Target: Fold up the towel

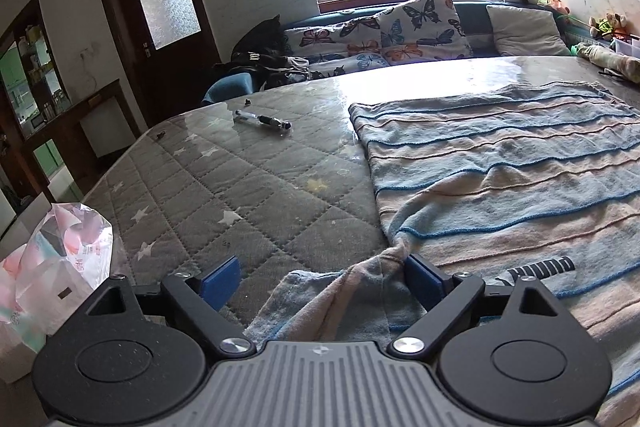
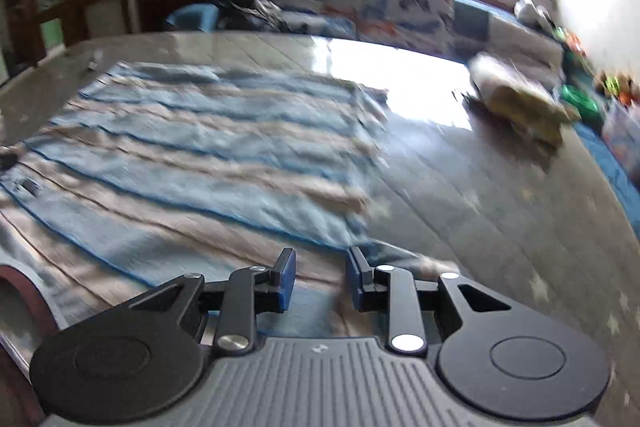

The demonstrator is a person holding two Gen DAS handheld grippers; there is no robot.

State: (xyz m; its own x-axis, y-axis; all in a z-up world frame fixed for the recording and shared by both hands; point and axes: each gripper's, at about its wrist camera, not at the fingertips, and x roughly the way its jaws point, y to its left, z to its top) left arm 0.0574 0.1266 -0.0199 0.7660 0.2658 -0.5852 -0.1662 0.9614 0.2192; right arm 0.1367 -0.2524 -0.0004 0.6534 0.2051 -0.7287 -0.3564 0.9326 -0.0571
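Note:
A towel (image 1: 500,171) with blue and beige stripes lies spread on the grey quilted table (image 1: 224,195). Its near left corner is bunched and lifted between the fingers of my left gripper (image 1: 322,279). The fingers stand wide apart, and the cloth touches only the right pad (image 1: 422,277). The right wrist view is blurred by motion. There my right gripper (image 2: 321,279) hovers over the near right corner of the towel (image 2: 208,147). Its fingers are partly apart, with towel showing in the gap below.
A pen (image 1: 262,121) lies on the table left of the towel. A plastic bag (image 1: 52,259) stands off the table's left edge. A sofa with butterfly cushions (image 1: 420,27) runs behind the table. Soft toys and a rolled cloth (image 2: 520,99) sit at the far right.

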